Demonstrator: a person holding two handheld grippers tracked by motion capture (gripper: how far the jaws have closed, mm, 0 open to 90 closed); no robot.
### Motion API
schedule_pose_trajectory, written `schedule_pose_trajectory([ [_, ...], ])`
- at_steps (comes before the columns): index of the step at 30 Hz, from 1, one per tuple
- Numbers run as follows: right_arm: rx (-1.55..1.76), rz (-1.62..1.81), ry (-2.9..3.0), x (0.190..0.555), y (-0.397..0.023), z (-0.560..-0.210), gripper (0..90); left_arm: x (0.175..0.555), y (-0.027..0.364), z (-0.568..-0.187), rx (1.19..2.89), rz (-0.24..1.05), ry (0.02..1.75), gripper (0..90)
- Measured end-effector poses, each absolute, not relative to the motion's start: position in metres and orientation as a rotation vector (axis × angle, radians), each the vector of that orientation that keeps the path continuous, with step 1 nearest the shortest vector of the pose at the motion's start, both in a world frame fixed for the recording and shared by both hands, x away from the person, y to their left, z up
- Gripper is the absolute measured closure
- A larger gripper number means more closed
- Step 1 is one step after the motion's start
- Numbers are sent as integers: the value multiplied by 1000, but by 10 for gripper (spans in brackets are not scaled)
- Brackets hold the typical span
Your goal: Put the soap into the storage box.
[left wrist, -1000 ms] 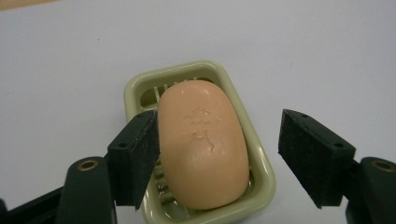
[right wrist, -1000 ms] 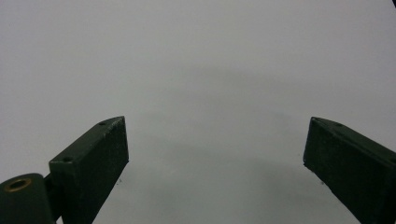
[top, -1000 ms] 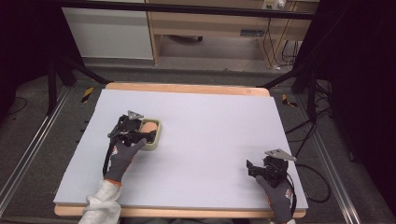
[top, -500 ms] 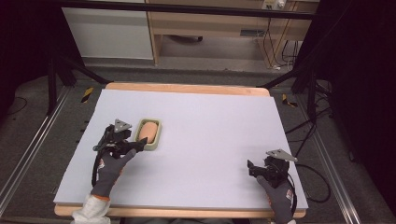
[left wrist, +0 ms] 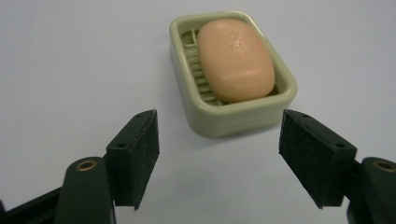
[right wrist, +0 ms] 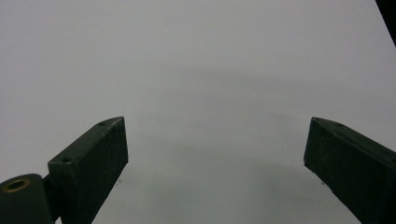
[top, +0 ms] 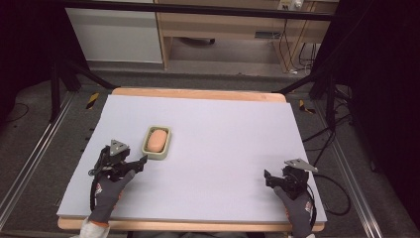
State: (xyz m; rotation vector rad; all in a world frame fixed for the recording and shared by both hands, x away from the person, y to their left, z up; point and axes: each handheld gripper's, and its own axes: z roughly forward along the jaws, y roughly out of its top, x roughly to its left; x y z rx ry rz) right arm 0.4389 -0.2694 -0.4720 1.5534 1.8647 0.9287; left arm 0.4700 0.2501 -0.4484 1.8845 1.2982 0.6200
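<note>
A pale green soap dish (top: 162, 154) (left wrist: 233, 119) stands on the white table sheet, left of centre. A peach-coloured oval soap bar (top: 157, 141) (left wrist: 236, 60) lies in it on a ribbed grid. My left gripper (top: 136, 164) (left wrist: 219, 144) is open, just short of the dish's near end, with nothing between its jaws. My right gripper (top: 268, 177) (right wrist: 215, 158) is open too, low over bare sheet near the front right corner, far from the dish.
The white sheet (top: 223, 134) covers a wooden table (top: 198, 93) whose edge shows at the back. Metal frame legs and cables (top: 327, 144) stand on the floor around it. A cabinet (top: 114, 34) is behind.
My left gripper has drawn back from the soap dish toward the front left, leaving dish and soap standing free. The right gripper has barely moved.
</note>
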Motion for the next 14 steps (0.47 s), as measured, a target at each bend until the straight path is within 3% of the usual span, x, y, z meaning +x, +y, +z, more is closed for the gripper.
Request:
schedule_pose_trajectory([
  [14, 1583, 926, 1843, 439, -277, -472, 67, 457, 271, -464, 1904, 598, 1330, 289],
])
